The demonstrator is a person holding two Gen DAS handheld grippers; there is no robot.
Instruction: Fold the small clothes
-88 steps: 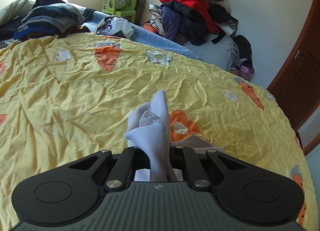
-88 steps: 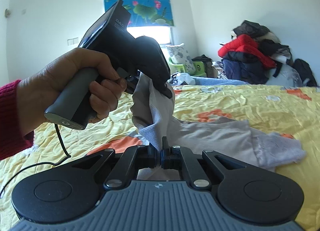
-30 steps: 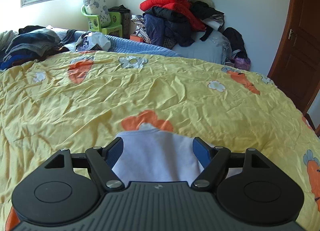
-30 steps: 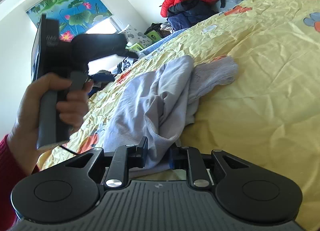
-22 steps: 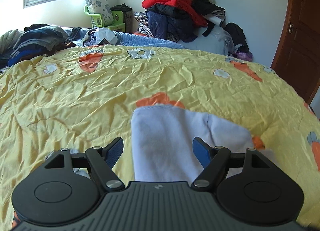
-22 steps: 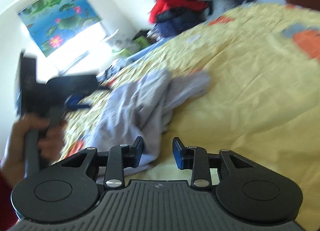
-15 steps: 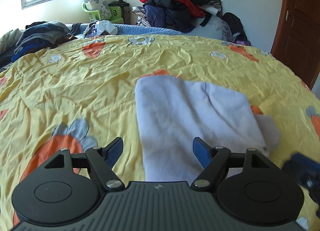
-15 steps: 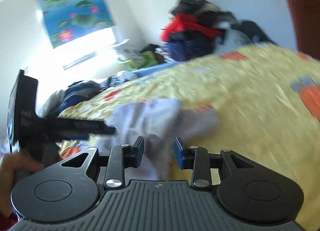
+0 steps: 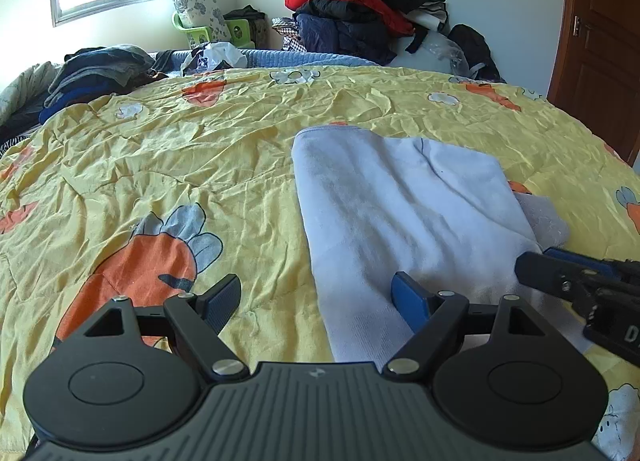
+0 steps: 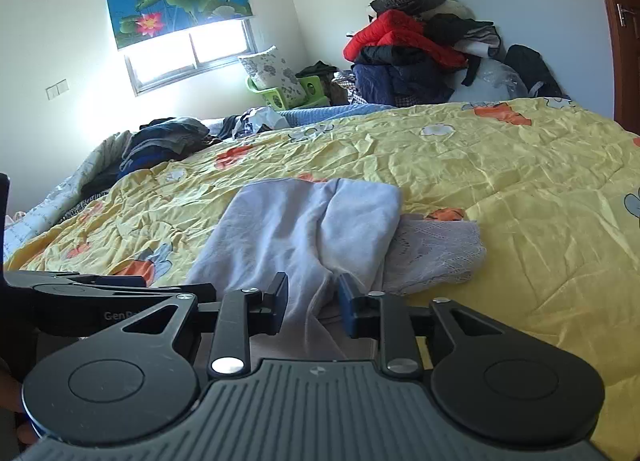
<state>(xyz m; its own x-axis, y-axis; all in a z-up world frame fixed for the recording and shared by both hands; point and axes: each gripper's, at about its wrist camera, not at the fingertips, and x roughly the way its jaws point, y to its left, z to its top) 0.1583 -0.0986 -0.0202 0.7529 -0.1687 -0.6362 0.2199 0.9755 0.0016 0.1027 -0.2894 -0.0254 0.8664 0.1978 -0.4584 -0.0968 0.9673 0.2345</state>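
A pale lilac garment (image 9: 392, 213) lies folded flat on the yellow carrot-print bedspread (image 9: 168, 165). A lacy grey piece (image 9: 540, 217) sticks out from under its right side. My left gripper (image 9: 316, 291) hovers over the garment's near left edge with its jaws wide and still opening. They press on nothing, and its right finger (image 9: 408, 297) is above the cloth. My right gripper (image 10: 314, 295) is open at the garment's (image 10: 312, 221) near end. A loose fold of cloth runs between its fingers without being pinched. In the left wrist view its fingers (image 9: 560, 273) enter from the right.
A heap of red and dark coats (image 9: 360, 9) fills the far corner. Dark folded clothes (image 9: 96, 73) lie at the far left of the bed. A green chair with a pillow (image 9: 200, 21) stands under the window. A brown door (image 9: 600, 41) is at the right.
Both grippers have let go of the garment, which now lies flat on the bed. The left gripper drew back and leftward from it. The right gripper rolled level and opened.
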